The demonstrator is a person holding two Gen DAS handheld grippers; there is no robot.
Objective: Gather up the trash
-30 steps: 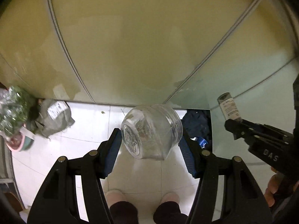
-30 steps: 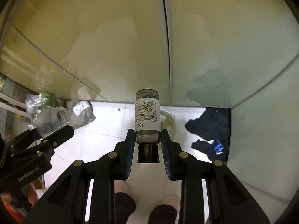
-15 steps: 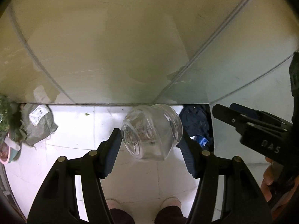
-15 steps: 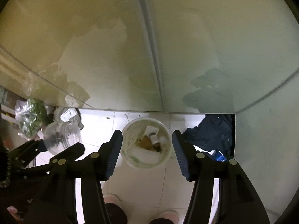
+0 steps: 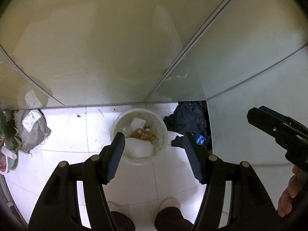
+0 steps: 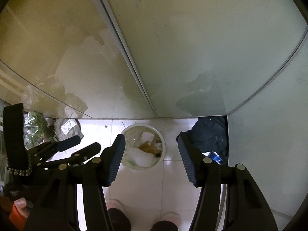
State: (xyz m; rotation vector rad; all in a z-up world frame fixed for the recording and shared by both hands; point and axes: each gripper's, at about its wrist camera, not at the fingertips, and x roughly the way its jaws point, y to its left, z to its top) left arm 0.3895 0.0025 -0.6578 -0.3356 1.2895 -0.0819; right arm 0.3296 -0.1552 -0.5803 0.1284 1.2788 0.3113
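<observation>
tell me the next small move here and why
Probably swing the left tool toward the grey bag on the floor by the wall: both tools look empty over the white bucket, which already holds trash, and the bag remains outside it.

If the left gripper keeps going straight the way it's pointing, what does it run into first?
Most likely the white bucket on the floor: it sits between the fingers of the open, empty left gripper, with nothing visible in the way. It would probably meet the trash inside, though depth is hard to judge.

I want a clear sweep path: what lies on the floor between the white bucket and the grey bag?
Bare white tile between the white bucket and grey bag, only tiny specks near the wall, in the left wrist view.
</observation>
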